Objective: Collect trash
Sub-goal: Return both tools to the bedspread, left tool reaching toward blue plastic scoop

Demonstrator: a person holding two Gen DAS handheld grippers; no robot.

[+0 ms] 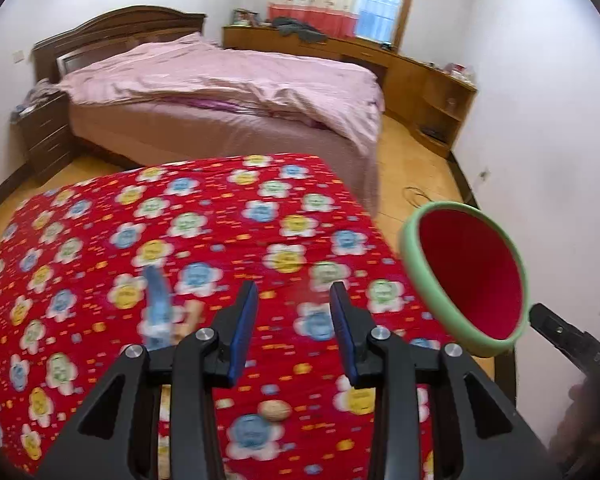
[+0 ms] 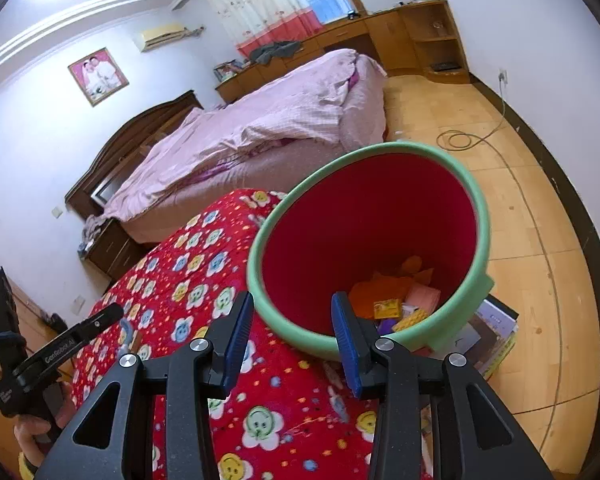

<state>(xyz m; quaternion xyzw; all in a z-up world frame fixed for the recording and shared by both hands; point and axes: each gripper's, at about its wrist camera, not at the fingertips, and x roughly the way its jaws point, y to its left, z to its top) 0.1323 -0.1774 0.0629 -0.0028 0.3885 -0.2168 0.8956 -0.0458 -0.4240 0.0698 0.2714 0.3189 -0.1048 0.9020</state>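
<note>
Nearest my left hand-held gripper (image 1: 294, 330) lies a small walnut-like scrap (image 1: 275, 410) on the red flowered cloth of the desk (image 1: 220, 216), with a blurred blue wrapper (image 1: 158, 312) just left of the parted, empty jaws. I judge I'm between pickups: the next move calls for lowering onto one of these scraps and closing squarely. My right hand-held gripper (image 2: 293, 338) is also released and empty, hovering by the bin (image 2: 324, 184), green-rimmed, red inside, already holding orange and yellow scraps, beside the desk's edge.
</note>
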